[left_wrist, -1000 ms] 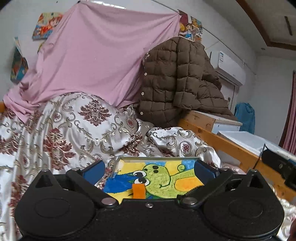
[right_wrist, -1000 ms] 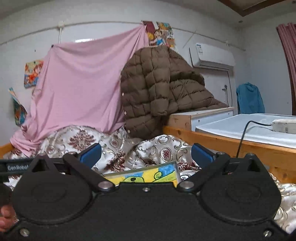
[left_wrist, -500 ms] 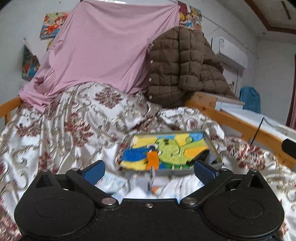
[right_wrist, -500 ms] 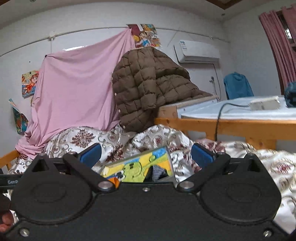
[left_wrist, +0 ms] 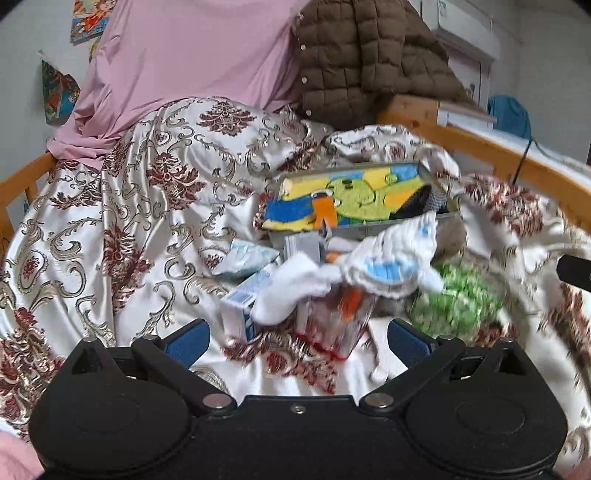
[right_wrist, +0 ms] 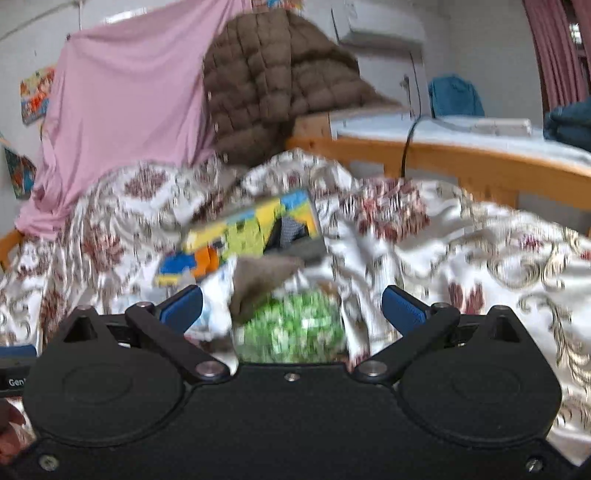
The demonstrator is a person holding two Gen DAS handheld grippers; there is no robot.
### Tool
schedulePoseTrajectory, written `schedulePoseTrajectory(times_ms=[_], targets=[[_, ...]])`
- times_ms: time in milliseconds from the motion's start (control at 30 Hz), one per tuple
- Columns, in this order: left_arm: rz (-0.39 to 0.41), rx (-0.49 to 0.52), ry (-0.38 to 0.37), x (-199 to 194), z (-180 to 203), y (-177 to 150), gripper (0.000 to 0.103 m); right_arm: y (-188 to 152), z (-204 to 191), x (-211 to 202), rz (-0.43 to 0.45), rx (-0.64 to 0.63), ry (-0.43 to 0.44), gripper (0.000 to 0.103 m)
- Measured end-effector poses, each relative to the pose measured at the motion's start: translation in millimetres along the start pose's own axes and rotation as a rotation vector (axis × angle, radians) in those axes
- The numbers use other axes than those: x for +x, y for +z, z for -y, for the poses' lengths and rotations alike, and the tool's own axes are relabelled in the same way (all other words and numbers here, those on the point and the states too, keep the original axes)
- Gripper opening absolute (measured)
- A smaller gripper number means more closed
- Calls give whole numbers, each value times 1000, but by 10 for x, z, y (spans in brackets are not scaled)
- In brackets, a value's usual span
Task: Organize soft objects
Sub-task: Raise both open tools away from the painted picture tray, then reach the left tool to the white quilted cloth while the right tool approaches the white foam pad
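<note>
A bed is covered by a patterned quilt, with a pink sheet and brown jacket draped behind. On the quilt a grey box holds a cartoon cloth; before it lies a heap — a white sock, a green cloth. Cartons are seen only from the left wrist. Left gripper and right gripper are spread wide, empty.

Pink sheet hangs on the wall far ahead, left of the claw. Brown quilted jacket heaped beside it, ahead-right. Wooden bed rail runs off to the right, black cable draped over it. Air conditioner upper right. Blue garment hanging far right.
</note>
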State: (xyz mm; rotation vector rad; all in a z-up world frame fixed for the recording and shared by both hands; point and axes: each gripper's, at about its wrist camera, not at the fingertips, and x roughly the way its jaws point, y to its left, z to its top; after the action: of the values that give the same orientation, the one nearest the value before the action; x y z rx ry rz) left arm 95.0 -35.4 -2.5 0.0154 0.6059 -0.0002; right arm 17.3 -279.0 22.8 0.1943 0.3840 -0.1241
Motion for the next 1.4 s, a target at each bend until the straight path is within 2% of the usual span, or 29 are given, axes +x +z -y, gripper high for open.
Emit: schedulePoseTrajectory(times_ms=[167,433,933,1133,1300,1400], targets=[[-29,26,24,15,18,-51,102,-126,-48,11,-76,-30,-7,103],[-83,49,47,121,33,-89,102,-243,-291,389,-217,-117,-29,102],[-176,72,142,315,22,-144,102,-388,-657,722,-338,-252,-7,102],[-228,50,155,386,-41,-107,102,-464,-770,945,-454,-293,84,102],[-287,17,121,516,-120,-10,102,-495,-854,1128,-511,-280,155,102],[-262,26,80,548,-112,99,102,-509,-899,1241,-522,-273,196,102]])
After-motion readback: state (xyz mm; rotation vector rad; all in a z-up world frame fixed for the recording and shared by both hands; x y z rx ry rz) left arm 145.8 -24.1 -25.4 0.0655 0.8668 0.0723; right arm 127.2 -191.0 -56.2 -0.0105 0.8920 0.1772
